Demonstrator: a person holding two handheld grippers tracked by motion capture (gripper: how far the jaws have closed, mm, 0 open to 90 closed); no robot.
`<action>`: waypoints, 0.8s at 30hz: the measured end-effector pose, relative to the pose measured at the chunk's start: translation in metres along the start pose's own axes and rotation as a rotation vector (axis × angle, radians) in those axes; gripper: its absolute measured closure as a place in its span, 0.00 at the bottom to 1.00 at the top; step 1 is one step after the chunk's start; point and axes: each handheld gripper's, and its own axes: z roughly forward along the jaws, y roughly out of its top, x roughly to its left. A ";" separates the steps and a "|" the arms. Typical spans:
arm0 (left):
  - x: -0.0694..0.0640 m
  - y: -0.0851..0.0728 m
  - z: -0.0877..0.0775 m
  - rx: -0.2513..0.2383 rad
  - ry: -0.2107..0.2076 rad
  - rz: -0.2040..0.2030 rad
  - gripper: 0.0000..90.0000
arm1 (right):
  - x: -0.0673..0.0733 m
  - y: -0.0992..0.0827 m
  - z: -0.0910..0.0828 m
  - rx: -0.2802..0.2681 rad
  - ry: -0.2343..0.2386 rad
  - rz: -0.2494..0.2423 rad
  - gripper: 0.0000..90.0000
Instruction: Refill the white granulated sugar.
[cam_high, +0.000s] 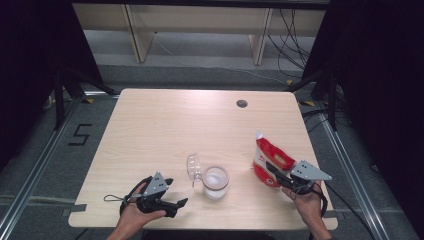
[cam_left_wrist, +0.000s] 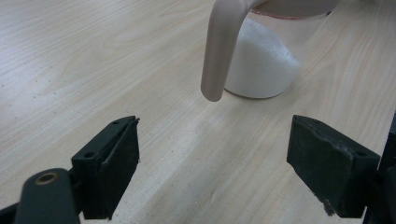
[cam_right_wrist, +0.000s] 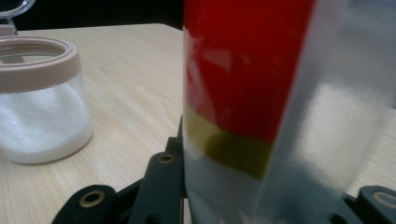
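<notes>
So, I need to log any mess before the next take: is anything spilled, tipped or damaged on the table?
Nothing stands out. The jar stands upright with its white contents inside and its clear lid swung open. The red bag stands upright between the right gripper's jaws. No grains show on the table.

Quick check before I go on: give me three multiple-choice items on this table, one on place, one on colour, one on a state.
1. Where does the jar stand?
A. between the two grippers
B. at the far edge by the round hole
C. on the floor

2. What colour is the main part of the pouch?
A. blue
B. red
C. black

3. How is the jar's lid?
A. shut tight
B. flipped open
C. lying apart on the table

Answers: 1 A, it sits between the left gripper and the right gripper. 2 B, the pouch is red and white. 3 B, the clear lid stands up beside the open rim.
</notes>
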 end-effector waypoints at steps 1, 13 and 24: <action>0.000 0.000 0.000 -0.001 0.000 0.000 0.18 | 0.001 0.000 -0.001 0.009 0.006 0.018 0.79; 0.000 0.000 0.000 0.007 0.003 -0.006 0.18 | 0.005 0.006 -0.017 -0.007 -0.044 0.096 0.49; 0.000 0.000 0.000 0.001 0.001 -0.007 0.18 | 0.012 0.006 -0.042 0.058 -0.100 0.152 0.37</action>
